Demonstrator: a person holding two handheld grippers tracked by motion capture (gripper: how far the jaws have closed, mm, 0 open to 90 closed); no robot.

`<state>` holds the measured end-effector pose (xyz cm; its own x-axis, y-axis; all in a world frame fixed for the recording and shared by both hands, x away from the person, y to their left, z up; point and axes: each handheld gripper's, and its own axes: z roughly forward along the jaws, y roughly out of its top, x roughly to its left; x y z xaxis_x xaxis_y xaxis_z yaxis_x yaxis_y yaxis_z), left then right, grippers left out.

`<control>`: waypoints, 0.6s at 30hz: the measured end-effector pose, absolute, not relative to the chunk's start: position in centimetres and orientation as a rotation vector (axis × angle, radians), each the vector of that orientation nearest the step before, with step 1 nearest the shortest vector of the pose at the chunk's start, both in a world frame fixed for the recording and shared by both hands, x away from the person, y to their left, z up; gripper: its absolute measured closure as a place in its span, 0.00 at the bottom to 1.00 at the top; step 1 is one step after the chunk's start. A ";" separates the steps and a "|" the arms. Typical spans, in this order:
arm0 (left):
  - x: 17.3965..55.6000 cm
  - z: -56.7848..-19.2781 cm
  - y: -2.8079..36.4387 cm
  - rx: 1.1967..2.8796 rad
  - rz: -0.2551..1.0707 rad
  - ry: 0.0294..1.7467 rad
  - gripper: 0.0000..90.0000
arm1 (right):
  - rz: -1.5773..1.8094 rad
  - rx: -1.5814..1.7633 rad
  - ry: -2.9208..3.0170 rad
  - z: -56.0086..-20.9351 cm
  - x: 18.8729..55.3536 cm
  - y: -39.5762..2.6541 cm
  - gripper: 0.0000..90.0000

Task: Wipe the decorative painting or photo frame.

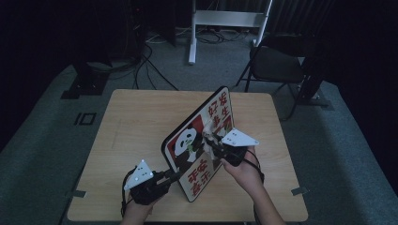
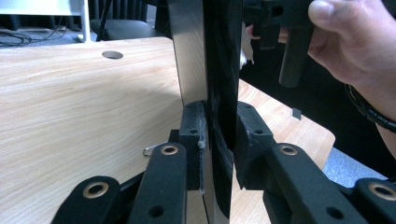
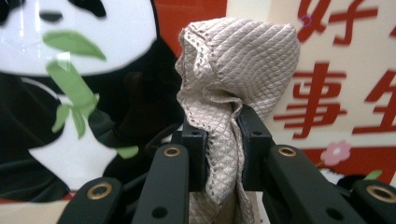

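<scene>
A flat board (image 1: 195,140) printed with a panda and red characters stands tilted on edge on the wooden table (image 1: 131,122). My left gripper (image 1: 171,176) is shut on the board's near edge (image 2: 219,84), one pad on each face. My right gripper (image 1: 211,143) is shut on a beige quilted cloth (image 3: 233,70), bunched and pressed against the board's printed face (image 3: 93,70) between the panda and the red characters. The cloth (image 1: 210,131) shows as a pale wad on the board in the high view. The right hand (image 2: 345,42) also appears beyond the board in the left gripper view.
A dark folding chair (image 1: 277,63) stands beyond the table's far right corner, and a white stand (image 1: 225,18) with cables is on the floor behind. A round hole (image 2: 112,54) is cut in the tabletop, and a small metal clip (image 2: 152,149) lies near my left jaws.
</scene>
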<state>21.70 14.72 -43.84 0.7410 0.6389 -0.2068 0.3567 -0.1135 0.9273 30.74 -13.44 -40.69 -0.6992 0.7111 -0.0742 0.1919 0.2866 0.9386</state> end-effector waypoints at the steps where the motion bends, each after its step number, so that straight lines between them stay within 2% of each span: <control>1: 21.7 -43.8 14.7 1.724 0.288 0.794 0.85 | 1.406 0.810 2.079 -40.9 30.7 -13.5 0.85; 18: 21.7 -43.8 14.7 1.724 0.281 0.789 0.85 | 1.356 0.886 2.130 -44.8 30.3 -14.8 0.85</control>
